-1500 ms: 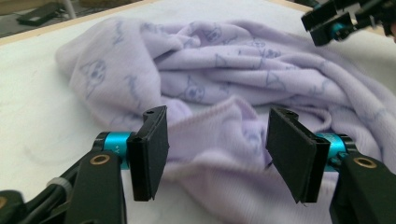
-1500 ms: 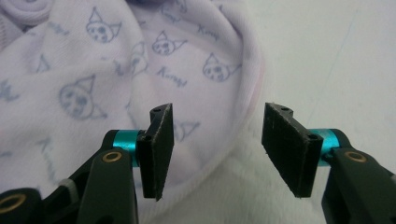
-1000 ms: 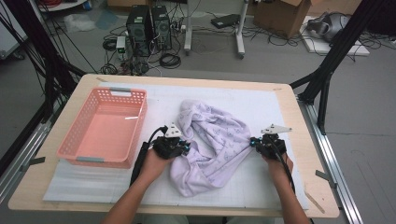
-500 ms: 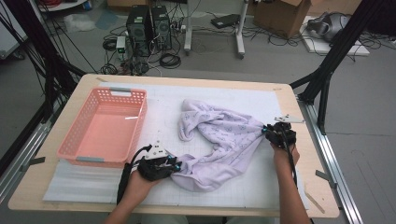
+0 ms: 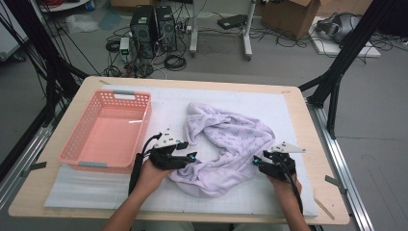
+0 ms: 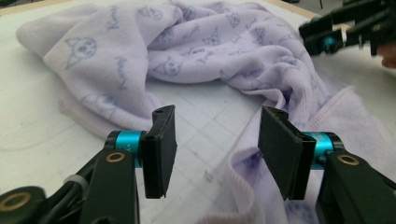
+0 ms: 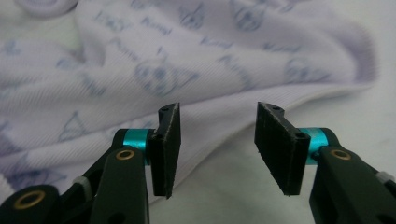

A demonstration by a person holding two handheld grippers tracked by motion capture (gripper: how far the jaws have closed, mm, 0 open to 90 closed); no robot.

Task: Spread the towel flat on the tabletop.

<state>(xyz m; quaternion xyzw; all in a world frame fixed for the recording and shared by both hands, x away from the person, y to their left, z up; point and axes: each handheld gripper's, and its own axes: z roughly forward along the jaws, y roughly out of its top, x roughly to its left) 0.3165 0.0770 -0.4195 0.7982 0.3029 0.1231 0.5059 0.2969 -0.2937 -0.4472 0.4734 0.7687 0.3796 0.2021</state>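
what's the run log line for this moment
left gripper: open, at towel near edge | right gripper: open, at towel hem | towel: crumpled on mat | basket: empty, left

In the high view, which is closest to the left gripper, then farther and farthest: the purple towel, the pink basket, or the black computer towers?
1. Crumpled purple towel, right beside the left gripper.
2. Pink plastic basket, on the other side.
3. Black computer towers, on the floor beyond the table.
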